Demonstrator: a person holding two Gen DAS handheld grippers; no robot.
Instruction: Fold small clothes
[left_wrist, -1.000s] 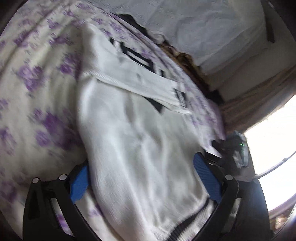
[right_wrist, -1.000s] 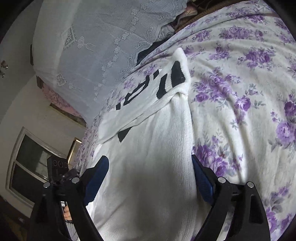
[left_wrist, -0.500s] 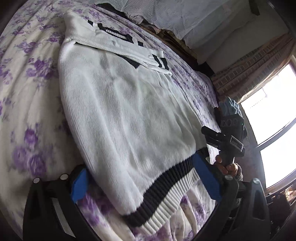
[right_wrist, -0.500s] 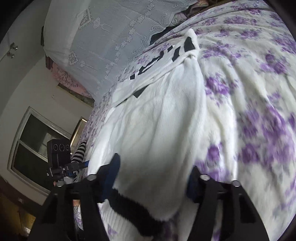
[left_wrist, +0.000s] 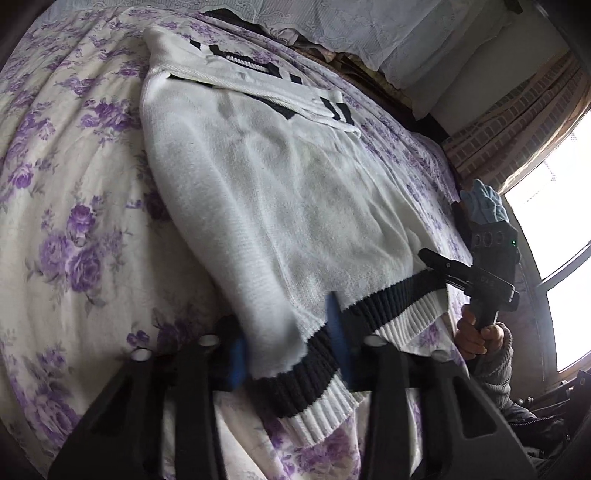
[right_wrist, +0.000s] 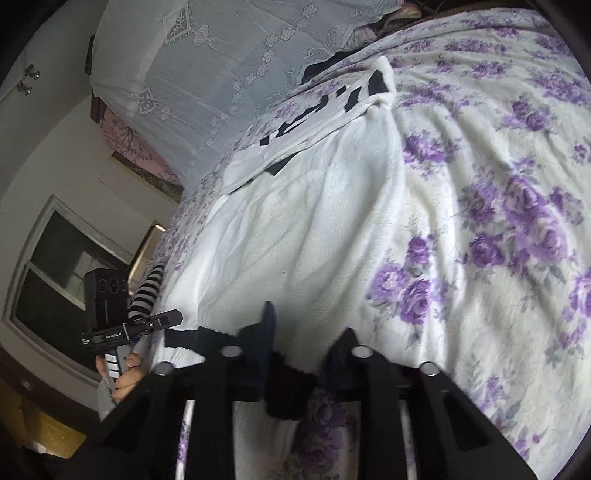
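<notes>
Fingers of both grippers just clamped shut on sweater (left_wrist: 280, 206) hem.

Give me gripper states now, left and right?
Left gripper: jaws just closed, shut on the white sweater at its black-striped hem.
Right gripper: jaws just closed, shut on the same hem.

bed (left_wrist: 66, 221) | purple-flowered sheet | white sweater (left_wrist: 280, 192) lying flat
</notes>
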